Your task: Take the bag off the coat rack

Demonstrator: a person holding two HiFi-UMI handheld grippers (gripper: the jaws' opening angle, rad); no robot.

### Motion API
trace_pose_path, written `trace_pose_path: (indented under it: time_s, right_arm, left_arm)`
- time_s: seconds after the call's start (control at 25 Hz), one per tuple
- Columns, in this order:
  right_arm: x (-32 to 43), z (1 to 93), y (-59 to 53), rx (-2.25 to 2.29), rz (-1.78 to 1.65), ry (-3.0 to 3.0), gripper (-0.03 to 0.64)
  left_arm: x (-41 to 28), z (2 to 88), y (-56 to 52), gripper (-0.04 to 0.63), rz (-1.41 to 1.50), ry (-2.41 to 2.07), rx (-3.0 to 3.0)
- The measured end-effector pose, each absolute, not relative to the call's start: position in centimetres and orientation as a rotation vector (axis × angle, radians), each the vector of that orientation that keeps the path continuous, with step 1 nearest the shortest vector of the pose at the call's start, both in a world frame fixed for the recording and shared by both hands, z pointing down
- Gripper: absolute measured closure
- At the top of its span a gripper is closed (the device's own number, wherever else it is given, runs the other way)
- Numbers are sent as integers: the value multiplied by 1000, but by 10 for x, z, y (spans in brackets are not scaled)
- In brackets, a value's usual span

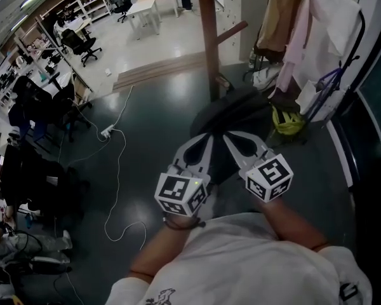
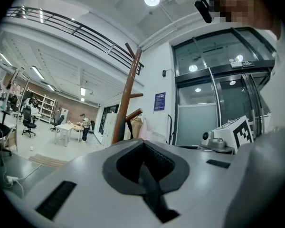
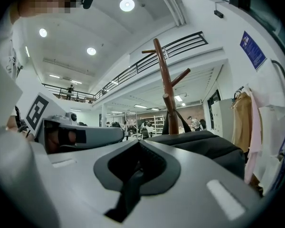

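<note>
Left gripper and right gripper, held level and side by side, each clamp a dark strap whose ends are hidden. Just beyond them, the black fabric bag, partly covered, rests against the brown wooden coat rack.

The right gripper has its jaws pinched together on a dark strap of the black bag, which lies just beyond them. The bag's top loop rises against the wooden coat rack.
</note>
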State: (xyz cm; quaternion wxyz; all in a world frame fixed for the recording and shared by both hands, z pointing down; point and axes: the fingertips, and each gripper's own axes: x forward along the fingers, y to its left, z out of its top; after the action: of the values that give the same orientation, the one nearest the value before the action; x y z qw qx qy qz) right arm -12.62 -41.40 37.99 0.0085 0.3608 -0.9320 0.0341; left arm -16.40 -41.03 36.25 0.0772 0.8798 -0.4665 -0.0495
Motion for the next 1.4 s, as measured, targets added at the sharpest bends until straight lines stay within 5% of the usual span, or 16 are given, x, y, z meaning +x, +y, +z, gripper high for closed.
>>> trace_pose_path:
  time_s: [1.4]
  right_arm:
    - [-98,327,-556,1028,-15,-2891,541]
  left_arm:
    - [-203,324,-517,594,-196,-1572,2594]
